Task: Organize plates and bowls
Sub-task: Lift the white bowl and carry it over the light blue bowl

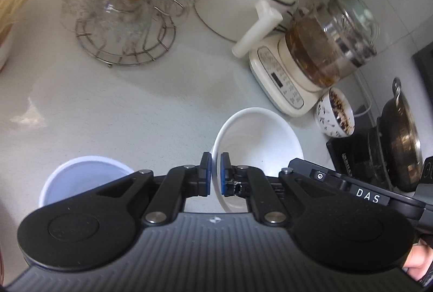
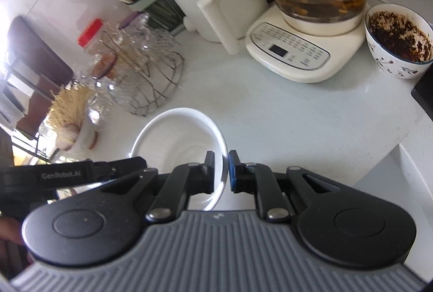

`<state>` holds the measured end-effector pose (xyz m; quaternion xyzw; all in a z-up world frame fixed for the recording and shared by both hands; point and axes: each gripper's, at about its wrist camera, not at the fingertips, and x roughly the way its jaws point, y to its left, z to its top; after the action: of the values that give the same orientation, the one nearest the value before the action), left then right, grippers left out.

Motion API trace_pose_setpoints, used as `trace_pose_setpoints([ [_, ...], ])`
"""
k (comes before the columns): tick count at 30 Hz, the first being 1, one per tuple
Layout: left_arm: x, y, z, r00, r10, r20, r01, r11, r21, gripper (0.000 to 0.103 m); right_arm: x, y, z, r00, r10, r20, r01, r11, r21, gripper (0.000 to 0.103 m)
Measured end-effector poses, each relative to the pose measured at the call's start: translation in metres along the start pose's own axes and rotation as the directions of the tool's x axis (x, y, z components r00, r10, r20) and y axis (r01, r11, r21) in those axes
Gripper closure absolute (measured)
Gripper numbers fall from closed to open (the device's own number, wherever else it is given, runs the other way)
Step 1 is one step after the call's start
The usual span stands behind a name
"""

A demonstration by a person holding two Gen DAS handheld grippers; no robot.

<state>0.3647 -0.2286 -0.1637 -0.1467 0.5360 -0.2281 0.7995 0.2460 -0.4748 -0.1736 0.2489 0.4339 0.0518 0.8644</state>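
Bowl (image 1: pixel 254 140), white and glazed, sits low centre in both views above the counter (image 1: pixel 135 102), pinched at opposite rim edges: left gripper (image 1: pixel 215 173) and right gripper (image 2: pixel 222 170) each have jaws nearly closed on the thin wall. It looks stiff, slick and breakable, so the rim is the sensible hold. A second bowl (image 1: pixel 81 178) is lower left.
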Motion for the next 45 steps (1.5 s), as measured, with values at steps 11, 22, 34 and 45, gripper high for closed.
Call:
trace_pose_setpoints([
  [11, -0.056, 0.037, 0.001, 0.999, -0.028, 0.045, 0.032, 0.996, -0.083, 0.096, -0.005, 0.054, 0.010, 0.999, 0.041, -0.018, -0.042, 0.998, -0.052, 0.090],
  [22, -0.109, 0.075, 0.007, 0.995, -0.047, 0.086, 0.055, 0.994, -0.090, 0.096, -0.018, 0.120, -0.002, 0.999, 0.031, 0.029, -0.028, 0.993, -0.115, 0.090],
  [34, -0.127, 0.099, -0.002, 0.996, -0.051, 0.069, 0.055, 0.997, -0.053, 0.096, -0.013, 0.154, -0.029, 0.999, -0.045, 0.022, 0.047, 0.991, -0.128, 0.090],
  [45, -0.110, 0.111, -0.014, 0.998, -0.056, 0.000, 0.056, 0.998, -0.029, 0.096, -0.003, 0.161, -0.054, 0.990, -0.140, 0.034, 0.143, 0.979, -0.146, 0.088],
])
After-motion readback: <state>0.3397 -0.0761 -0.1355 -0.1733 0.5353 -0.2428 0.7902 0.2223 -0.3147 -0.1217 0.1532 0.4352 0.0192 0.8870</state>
